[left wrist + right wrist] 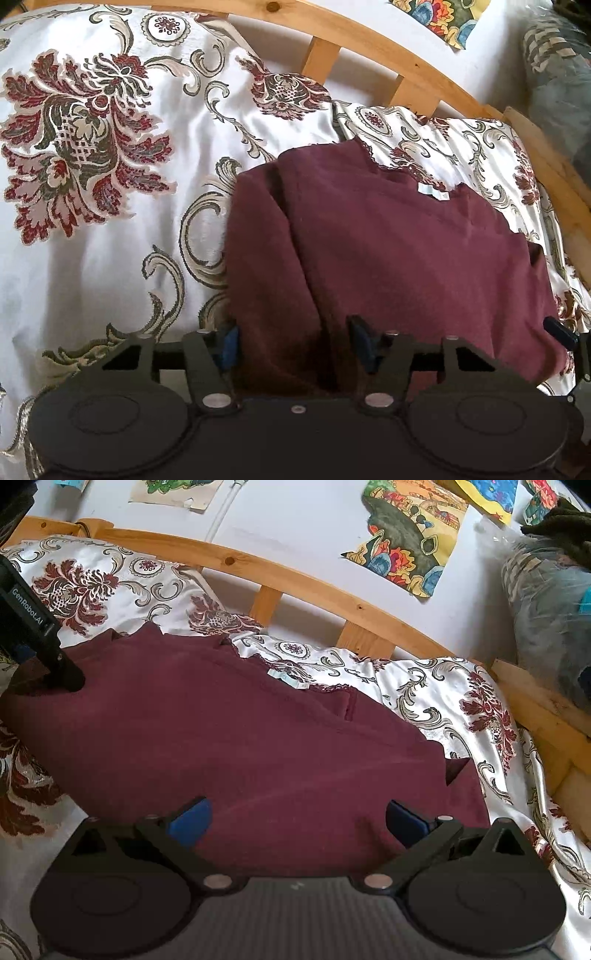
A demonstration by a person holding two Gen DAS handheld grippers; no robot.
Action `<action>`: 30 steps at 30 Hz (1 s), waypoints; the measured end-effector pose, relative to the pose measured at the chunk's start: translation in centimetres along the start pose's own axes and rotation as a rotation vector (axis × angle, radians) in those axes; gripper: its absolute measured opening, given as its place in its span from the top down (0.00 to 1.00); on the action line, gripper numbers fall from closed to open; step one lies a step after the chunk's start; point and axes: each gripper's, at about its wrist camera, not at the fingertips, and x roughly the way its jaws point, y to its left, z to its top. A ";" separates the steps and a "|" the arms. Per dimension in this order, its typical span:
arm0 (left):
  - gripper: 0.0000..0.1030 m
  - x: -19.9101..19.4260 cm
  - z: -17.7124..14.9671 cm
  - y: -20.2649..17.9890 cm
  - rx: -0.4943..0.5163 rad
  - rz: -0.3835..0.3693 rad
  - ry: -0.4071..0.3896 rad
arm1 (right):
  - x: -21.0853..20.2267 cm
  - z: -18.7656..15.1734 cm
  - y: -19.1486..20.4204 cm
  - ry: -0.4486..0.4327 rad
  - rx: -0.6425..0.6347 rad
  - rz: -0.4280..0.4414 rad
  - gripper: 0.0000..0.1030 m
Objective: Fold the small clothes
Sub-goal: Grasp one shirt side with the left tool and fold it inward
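A maroon garment [388,240] [221,720] lies spread on a floral bedspread [110,258], with a small white label [432,192] at its far neckline. My left gripper [295,345] stands at the garment's near left edge. Its jaws are partly apart with a ridge of the cloth between the blue pads, and I cannot see the pads pinching it. My right gripper [297,821] is open wide over the near right part of the garment. In the right wrist view the left gripper's finger [62,672] rests on the cloth at the left.
A wooden slatted bed rail [369,40] [295,579] curves behind the bedspread [443,701], with a white wall and colourful pictures [410,535] above it. A plastic-wrapped bundle [546,627] stands at the right beyond the wooden frame.
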 end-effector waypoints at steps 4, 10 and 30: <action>0.54 -0.1 0.1 0.0 -0.013 -0.008 0.006 | 0.0 0.0 0.0 0.000 0.001 0.001 0.00; 0.71 -0.9 0.4 -0.1 -0.080 -0.012 -0.012 | 0.0 -0.1 0.0 0.000 0.002 0.001 0.00; 0.86 -2.4 5.4 -22.2 0.322 -0.055 -0.071 | -3.7 -1.0 -7.9 0.023 0.094 0.020 0.00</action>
